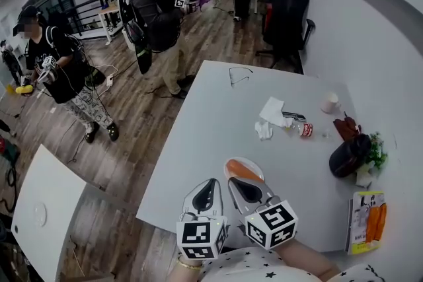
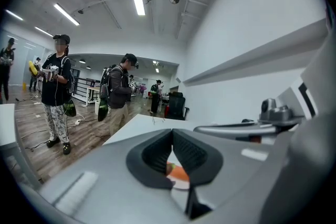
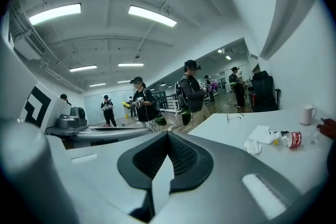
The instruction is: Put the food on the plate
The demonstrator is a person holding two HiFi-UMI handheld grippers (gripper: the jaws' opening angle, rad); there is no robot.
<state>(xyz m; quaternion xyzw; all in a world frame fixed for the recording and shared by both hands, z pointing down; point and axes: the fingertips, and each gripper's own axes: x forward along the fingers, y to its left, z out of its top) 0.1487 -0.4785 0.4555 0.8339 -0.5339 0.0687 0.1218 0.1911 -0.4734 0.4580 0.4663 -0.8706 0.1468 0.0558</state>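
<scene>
Orange, carrot-like food [image 1: 243, 172] lies on the white plate [image 1: 256, 164] at the near edge of the bench [image 1: 211, 115], so the task looks done or v. nearly. L gripper [image 2: 171, 131] has its jaws pressed together w/ nothing pinched; food & plate only show thru the gap under the tips, i.e. it's aimed at the plate from the near side. R gripper [image 3: 168, 134] is likewise closed tight & empty, right beside the L one and just short of the plate, prob. a rest pose since no other loose food is near.
</scene>
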